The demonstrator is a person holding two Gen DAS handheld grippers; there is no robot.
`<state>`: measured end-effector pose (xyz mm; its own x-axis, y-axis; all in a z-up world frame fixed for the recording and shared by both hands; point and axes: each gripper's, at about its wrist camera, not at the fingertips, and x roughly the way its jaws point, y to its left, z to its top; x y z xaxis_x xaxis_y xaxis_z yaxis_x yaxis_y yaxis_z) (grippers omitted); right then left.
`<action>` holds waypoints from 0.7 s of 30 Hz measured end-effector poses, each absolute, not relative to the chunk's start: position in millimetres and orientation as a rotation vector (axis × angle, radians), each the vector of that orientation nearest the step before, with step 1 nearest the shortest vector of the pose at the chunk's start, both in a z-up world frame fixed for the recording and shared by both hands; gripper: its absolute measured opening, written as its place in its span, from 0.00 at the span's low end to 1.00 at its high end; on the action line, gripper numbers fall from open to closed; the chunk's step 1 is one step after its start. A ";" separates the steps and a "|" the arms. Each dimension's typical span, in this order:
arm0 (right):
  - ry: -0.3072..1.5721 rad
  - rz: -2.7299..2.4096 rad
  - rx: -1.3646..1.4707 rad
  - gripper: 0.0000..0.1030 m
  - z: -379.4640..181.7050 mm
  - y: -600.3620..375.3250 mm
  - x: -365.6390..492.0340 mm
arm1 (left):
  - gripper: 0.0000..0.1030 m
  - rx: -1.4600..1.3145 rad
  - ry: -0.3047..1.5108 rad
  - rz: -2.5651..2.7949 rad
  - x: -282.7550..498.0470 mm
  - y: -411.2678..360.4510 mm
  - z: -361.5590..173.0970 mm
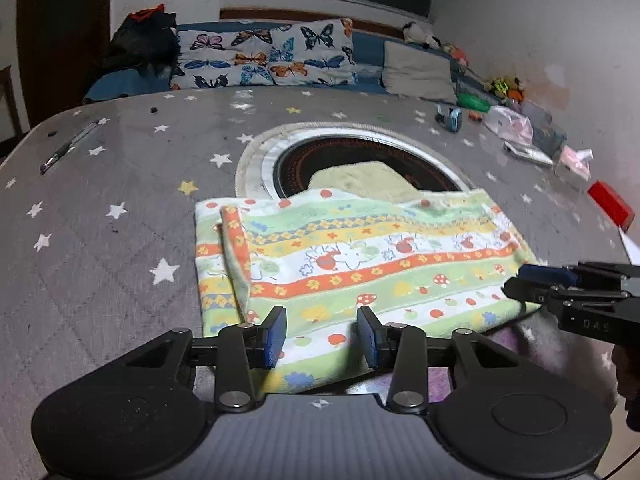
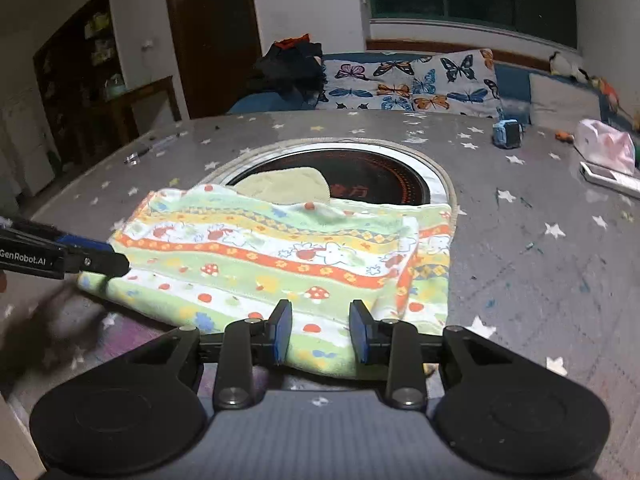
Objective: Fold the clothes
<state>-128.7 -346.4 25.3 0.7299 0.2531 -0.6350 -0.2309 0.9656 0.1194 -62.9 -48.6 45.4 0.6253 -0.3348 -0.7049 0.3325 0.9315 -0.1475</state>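
A colourful striped cloth [image 1: 352,264] with mushrooms and flowers lies partly folded on the grey star-patterned table [image 1: 100,240]; it also shows in the right wrist view [image 2: 280,256]. Its left edge is folded over in the left wrist view. My left gripper [image 1: 322,336] is open just above the cloth's near edge. My right gripper [image 2: 320,332] is open above the near edge too. The right gripper also shows from the side at the cloth's right corner in the left wrist view [image 1: 520,284]. The left gripper shows at the cloth's left corner in the right wrist view [image 2: 116,262].
A round black hotplate [image 1: 360,160] set in the table lies behind the cloth, with a pale yellow cloth [image 1: 360,180] on it. A pen [image 1: 68,146] lies far left. A red box [image 1: 610,204], remote [image 2: 608,178] and pink bag [image 2: 604,142] are at right. A sofa with butterfly cushions [image 1: 264,56] stands beyond.
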 end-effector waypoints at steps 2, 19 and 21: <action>0.688 0.261 0.027 0.33 29.7 -345.9 -130.7 | 0.42 -0.015 0.795 -0.368 -63.2 -43.0 47.4; 0.709 0.241 0.027 0.46 31.2 -340.7 -126.0 | 0.53 -0.040 0.838 -0.303 -58.4 -21.8 40.4; 0.701 0.246 -0.002 0.51 34.1 -336.5 -127.1 | 0.58 -0.038 0.834 -0.292 -59.1 -20.4 43.6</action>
<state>-127.1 -336.5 34.1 0.7366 0.2233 -0.6384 -0.2243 0.9712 0.0809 -59.1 -20.4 43.6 0.6343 -0.2701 -0.7244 0.2402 0.9595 -0.1474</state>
